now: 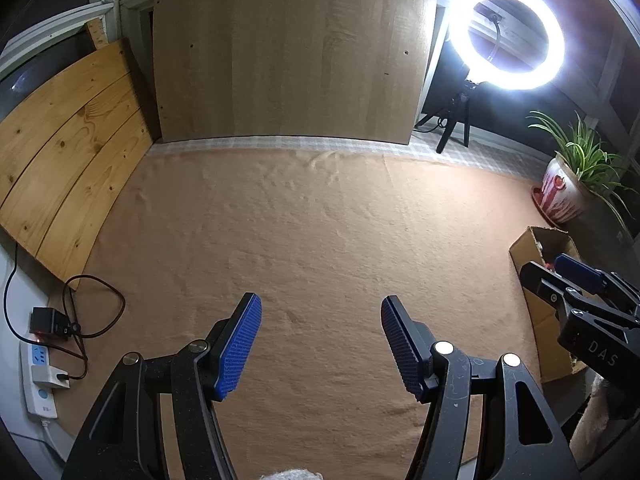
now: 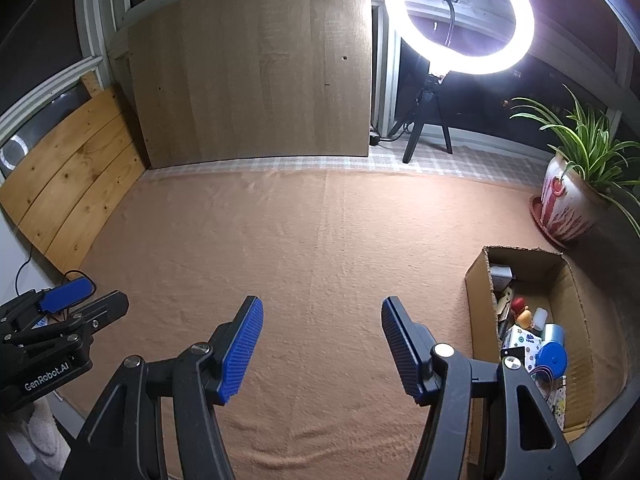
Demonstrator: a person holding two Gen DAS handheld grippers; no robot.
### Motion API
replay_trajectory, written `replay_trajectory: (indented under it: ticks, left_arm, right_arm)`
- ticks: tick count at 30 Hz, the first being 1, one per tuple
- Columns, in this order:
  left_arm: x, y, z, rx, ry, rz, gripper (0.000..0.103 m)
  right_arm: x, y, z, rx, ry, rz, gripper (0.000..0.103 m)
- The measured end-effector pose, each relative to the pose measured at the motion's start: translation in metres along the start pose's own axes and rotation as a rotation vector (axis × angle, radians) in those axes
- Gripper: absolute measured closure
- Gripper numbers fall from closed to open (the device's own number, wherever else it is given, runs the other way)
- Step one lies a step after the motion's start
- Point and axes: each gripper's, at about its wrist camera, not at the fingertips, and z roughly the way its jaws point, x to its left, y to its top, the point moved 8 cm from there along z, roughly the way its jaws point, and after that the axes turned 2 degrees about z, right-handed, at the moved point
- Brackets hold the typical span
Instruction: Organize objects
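Box (image 2: 560, 364) right of gaping right gripper (image 2: 322, 344) — apart.

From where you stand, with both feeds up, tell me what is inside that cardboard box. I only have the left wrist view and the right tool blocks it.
Observer: The cardboard box holds a jumble of small items, among them a blue round lid and a small red and yellow toy.
Operator: Report the right jaws.
Observer: The right gripper is open and holds nothing, over bare blanket.
Operator: Say whether anything lies loose on the blanket near the box.
Observer: Nothing loose shows there; the box sits at the blanket's right edge, with the potted plant behind it.
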Motion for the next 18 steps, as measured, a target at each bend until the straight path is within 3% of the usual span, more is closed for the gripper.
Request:
replay_trajectory:
  ticks: [18]
  left_arm:
    - [-0.0082, 0.0001, -0.0090, -0.017, 0.002, 0.012, 0.037]
  right_arm:
    - [-0.0047, 0.0000, -0.0088, -0.021, 0.001, 0.007, 0.045]
